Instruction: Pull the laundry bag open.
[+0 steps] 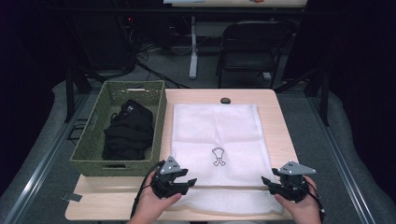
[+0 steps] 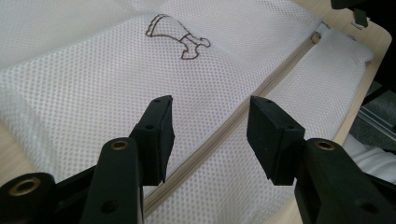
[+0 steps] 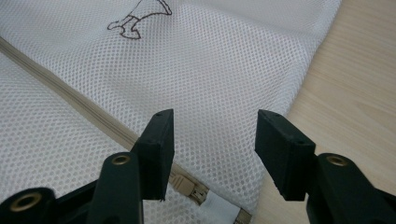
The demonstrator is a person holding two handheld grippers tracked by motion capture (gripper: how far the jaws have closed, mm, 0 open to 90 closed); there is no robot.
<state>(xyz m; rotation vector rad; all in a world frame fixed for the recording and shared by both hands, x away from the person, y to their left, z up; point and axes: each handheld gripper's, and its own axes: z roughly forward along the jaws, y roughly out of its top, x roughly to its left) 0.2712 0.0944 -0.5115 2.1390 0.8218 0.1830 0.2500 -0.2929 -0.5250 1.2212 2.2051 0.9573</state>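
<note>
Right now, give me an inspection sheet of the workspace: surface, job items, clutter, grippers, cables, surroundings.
Surface: light wooden table, bare at its right edge.
Job's things: white mesh laundry bag lying flat, a small dress outline printed on it; beige zipper running across its near end, closed along the visible stretch.
Clutter: green woven basket at the table's left holding black clothes; small dark object at the far edge.
Grippers: left gripper and right gripper both open above the bag's near corners, nothing between the jaws.
Cables: black cable trailing from the left gripper.
Surroundings: black folding chair beyond the table.
</note>
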